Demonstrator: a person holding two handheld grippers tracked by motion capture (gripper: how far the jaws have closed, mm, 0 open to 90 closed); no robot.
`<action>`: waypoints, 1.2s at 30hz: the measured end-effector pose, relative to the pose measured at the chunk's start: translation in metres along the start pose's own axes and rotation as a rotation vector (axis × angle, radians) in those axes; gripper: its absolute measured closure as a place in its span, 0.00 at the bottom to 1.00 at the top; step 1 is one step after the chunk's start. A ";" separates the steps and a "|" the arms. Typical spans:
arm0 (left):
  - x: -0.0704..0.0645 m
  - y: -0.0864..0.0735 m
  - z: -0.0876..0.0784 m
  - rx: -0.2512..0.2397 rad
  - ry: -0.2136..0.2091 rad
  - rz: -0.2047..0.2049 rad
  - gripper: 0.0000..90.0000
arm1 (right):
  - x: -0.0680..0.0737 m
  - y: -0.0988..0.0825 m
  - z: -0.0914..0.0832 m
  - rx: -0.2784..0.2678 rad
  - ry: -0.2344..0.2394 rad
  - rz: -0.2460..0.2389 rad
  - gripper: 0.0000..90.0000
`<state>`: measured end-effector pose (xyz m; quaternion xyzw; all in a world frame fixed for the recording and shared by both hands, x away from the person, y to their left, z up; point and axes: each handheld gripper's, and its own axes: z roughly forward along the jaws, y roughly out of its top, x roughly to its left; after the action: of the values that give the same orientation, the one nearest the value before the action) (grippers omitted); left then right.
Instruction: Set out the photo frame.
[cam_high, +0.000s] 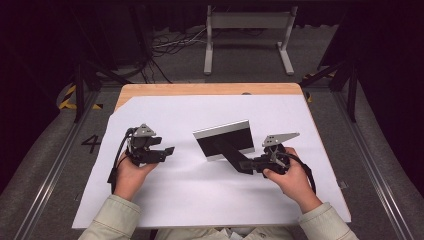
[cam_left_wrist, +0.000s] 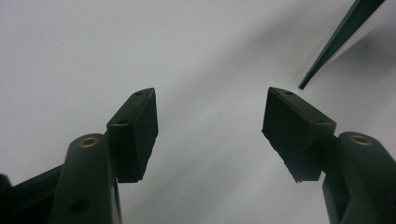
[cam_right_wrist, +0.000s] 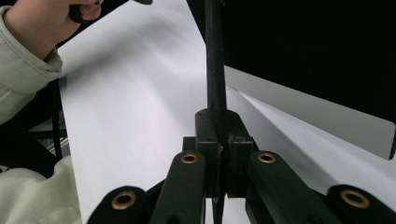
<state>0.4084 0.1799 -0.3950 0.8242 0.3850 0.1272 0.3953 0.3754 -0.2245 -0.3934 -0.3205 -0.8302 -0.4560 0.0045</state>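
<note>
Frame: a black-backed picture frame (cam_high: 225, 141) with a silvery border stands tilted near the middle of the white sheet (cam_high: 190, 200), its back facing the person.
Stand: the frame's thin black back leg (cam_high: 235, 159) slants from the frame's back down toward the right gripper; in the right gripper view it runs edge-on straight up from between the jaws (cam_right_wrist: 215, 70).
Right gripper: the right gripper (cam_high: 250, 165) has its jaws clenched on the stand's lower end, pads pressed to both faces.
Left gripper: the left gripper (cam_high: 167, 150) rests well left of the frame, jaws released and wide apart with bare sheet between them (cam_left_wrist: 210, 135); a dark pointed edge at the upper right there is probably the frame's corner (cam_left_wrist: 336, 42).
Edges: the frame sits well inside the sheet; the wooden table edge (cam_high: 210, 89) shows beyond it.
Open room: bare sheet lies in front of, behind and left of the frame.
</note>
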 end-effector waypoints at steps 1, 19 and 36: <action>0.000 0.000 0.000 0.000 0.000 0.000 0.40 | -0.001 -0.001 0.000 0.005 0.000 0.002 0.97; 0.000 0.000 0.000 -0.002 0.001 0.002 0.40 | 0.001 -0.015 0.002 0.113 -0.021 -0.051 0.96; -0.002 0.001 0.002 0.002 -0.009 0.009 0.41 | -0.005 -0.024 0.002 0.192 -0.059 -0.038 0.91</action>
<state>0.4086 0.1767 -0.3951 0.8268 0.3799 0.1249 0.3956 0.3670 -0.2343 -0.4138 -0.3162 -0.8758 -0.3647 0.0018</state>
